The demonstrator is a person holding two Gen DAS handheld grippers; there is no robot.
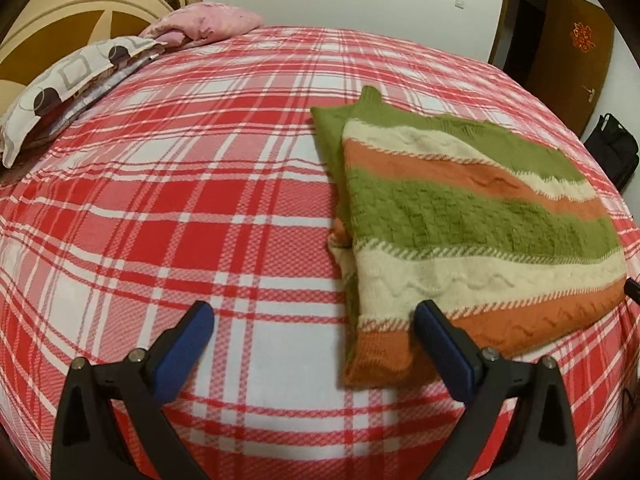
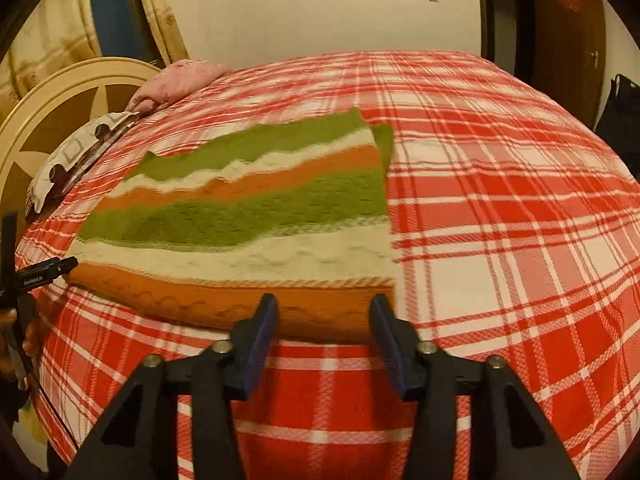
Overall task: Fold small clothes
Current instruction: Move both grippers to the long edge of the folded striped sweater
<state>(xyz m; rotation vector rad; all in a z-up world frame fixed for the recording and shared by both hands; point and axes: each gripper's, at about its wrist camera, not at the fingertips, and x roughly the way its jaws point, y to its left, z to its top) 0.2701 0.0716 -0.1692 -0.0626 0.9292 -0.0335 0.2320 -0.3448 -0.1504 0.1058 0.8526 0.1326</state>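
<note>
A knitted sweater striped green, cream and orange lies folded flat on the red plaid bed. My left gripper is open and empty, just above the bed at the sweater's near left corner; its right finger is over the orange hem. In the right wrist view the sweater lies ahead and to the left. My right gripper is open and empty at the orange hem's near edge. The left gripper's tip shows at the far left.
A patterned pillow and a pink bundle lie by the cream headboard. A brown door and a black bag stand beyond the bed's right side. The bed's edge curves down close in front.
</note>
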